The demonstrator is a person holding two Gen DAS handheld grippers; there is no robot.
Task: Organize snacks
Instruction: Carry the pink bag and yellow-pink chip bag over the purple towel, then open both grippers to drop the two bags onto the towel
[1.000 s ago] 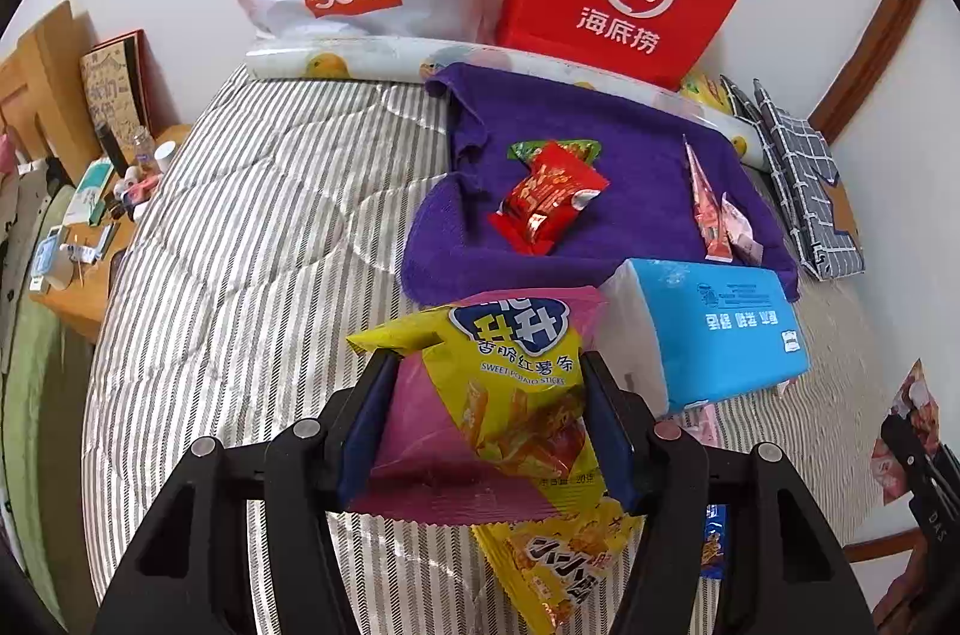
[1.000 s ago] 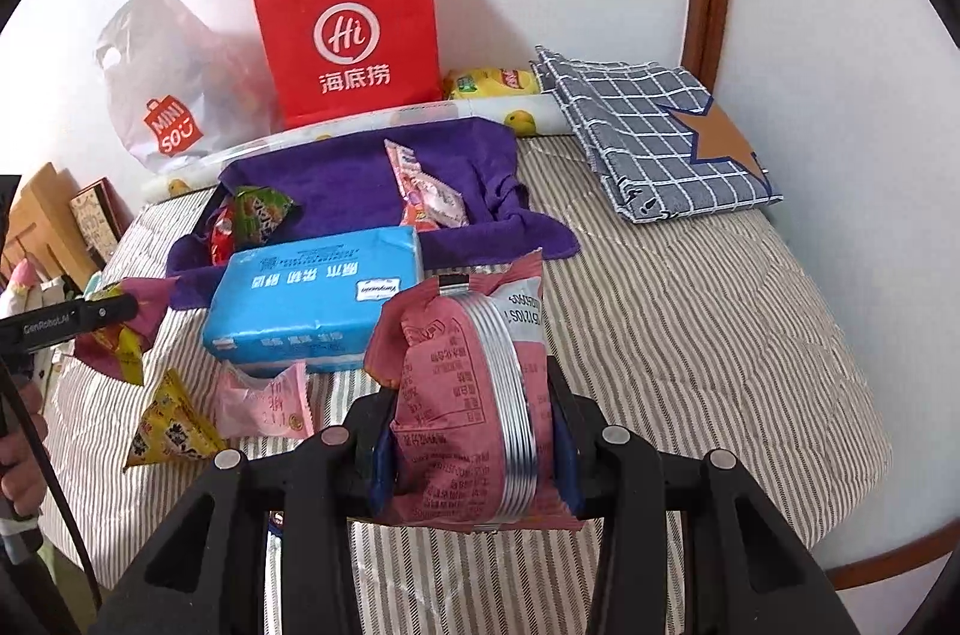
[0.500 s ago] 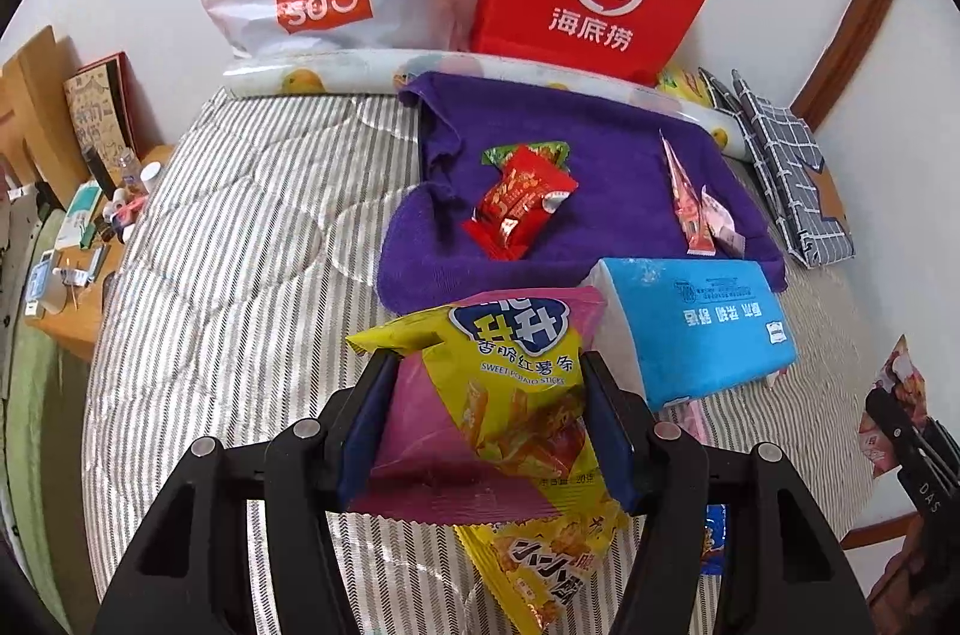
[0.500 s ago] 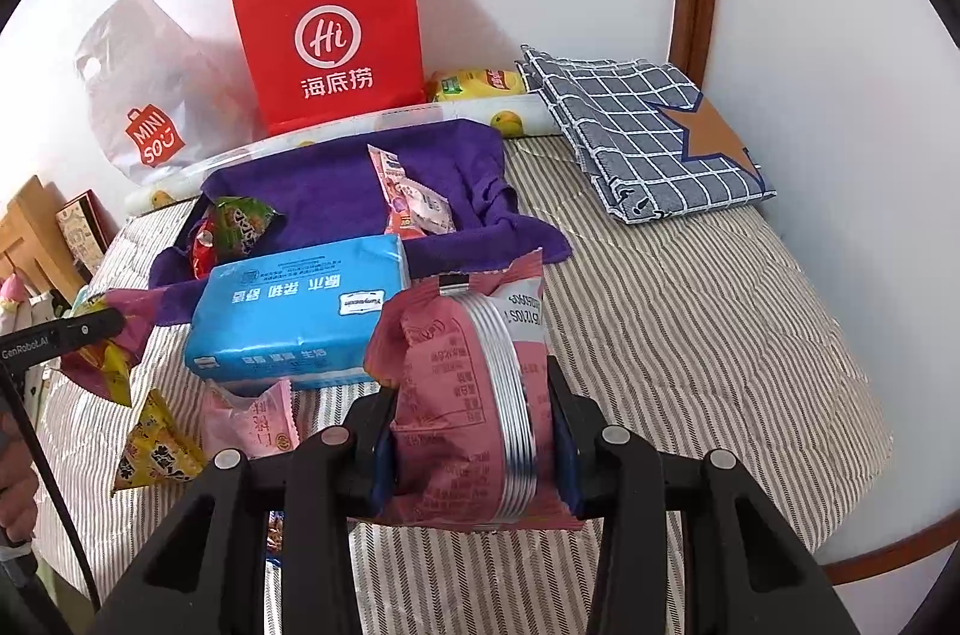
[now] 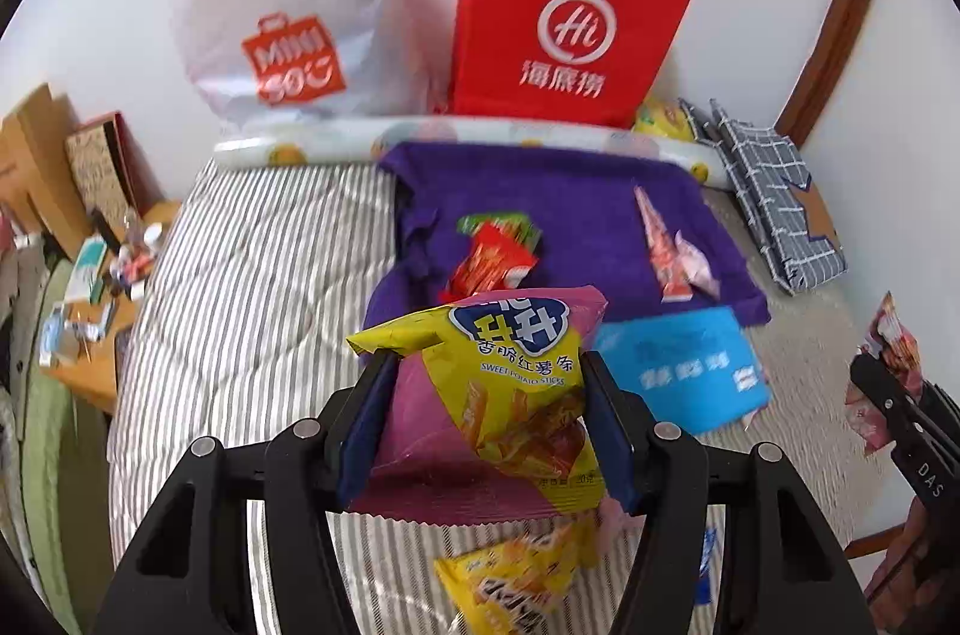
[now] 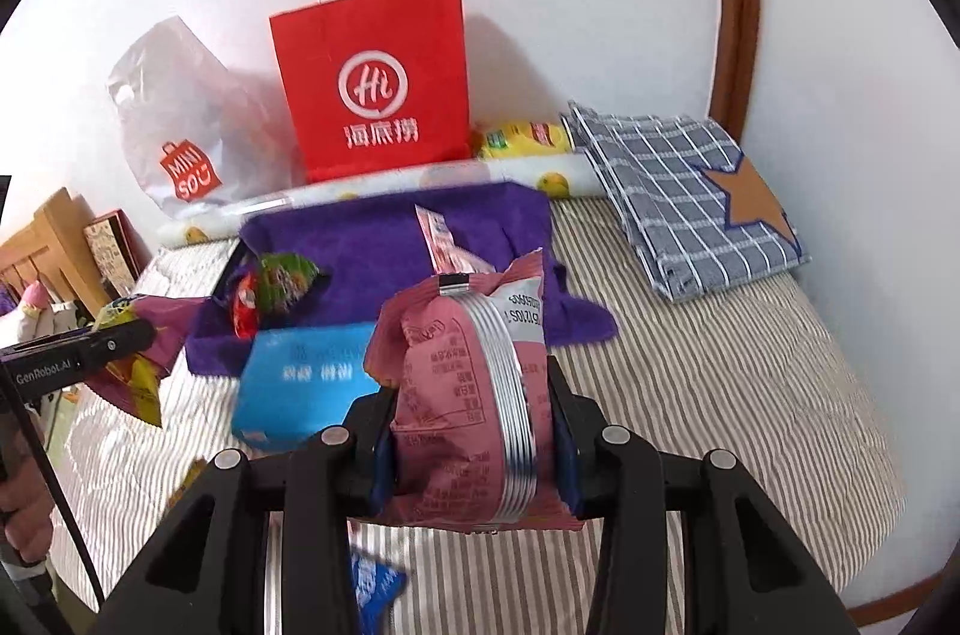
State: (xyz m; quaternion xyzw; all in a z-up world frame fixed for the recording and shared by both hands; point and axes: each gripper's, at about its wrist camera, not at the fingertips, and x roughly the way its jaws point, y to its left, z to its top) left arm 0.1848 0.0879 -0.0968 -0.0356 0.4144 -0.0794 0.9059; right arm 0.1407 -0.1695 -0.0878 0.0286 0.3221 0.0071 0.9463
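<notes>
My left gripper is shut on a yellow and magenta sweet potato sticks bag, held above the striped bed; it also shows in the right wrist view. My right gripper is shut on a pink snack bag with a silver seam. A purple towel lies ahead with a red and green snack and pink packets on it. A blue tissue pack lies at the towel's near edge. A yellow snack bag lies on the bed under my left gripper.
A red paper bag and a white Miniso plastic bag stand against the wall behind the towel. A folded plaid cloth lies at the right. A cluttered bedside table is at the left. A small blue packet lies near.
Both grippers have moved forward toward the towel and bags, each still holding its snack. The red bag and towel look larger and nearer now.
</notes>
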